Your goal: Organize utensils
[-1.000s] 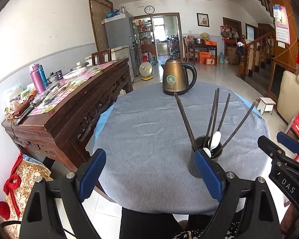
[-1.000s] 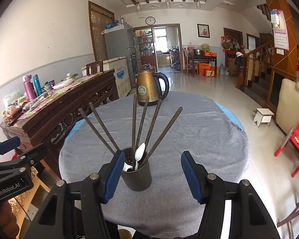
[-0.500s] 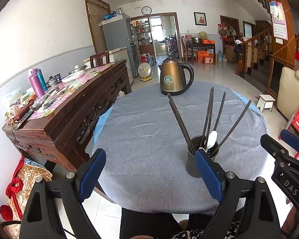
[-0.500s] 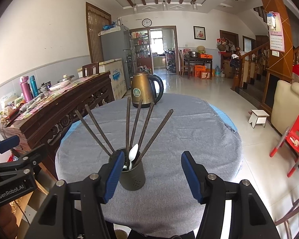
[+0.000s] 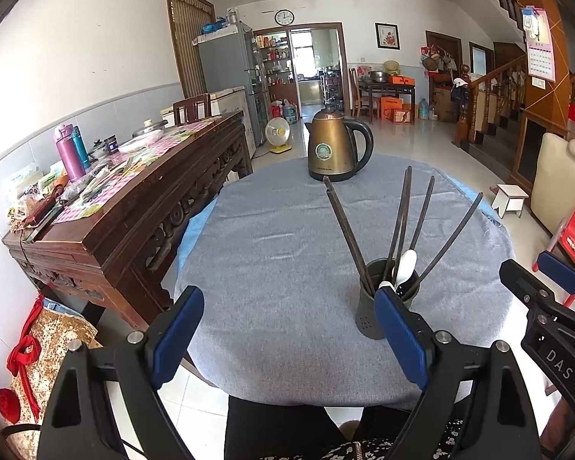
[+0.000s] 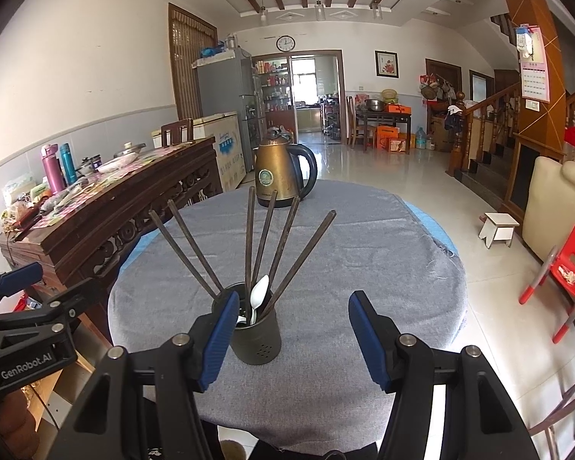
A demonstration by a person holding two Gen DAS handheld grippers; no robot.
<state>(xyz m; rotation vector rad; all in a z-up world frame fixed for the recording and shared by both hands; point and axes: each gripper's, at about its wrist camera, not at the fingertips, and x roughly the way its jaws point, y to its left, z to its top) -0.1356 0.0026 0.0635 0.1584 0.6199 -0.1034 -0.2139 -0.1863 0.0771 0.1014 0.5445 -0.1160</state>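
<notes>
Utensil holder [image 6: 256, 335] stands just beyond the open right gripper [image 6: 290, 339], leftward

round grey-clothed table [image 5: 287, 268], utensil holder [image 5: 379, 306], bronze kettle [image 5: 333, 149]

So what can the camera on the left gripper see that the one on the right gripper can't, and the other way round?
Only the left wrist view shows the yellow fan on the floor, the person's dark trousers below the table edge, and the right gripper from the side. Only the right wrist view shows the left gripper from the side. Both show the utensil holder with chopsticks and a white spoon, the kettle and the grey tablecloth.
</notes>
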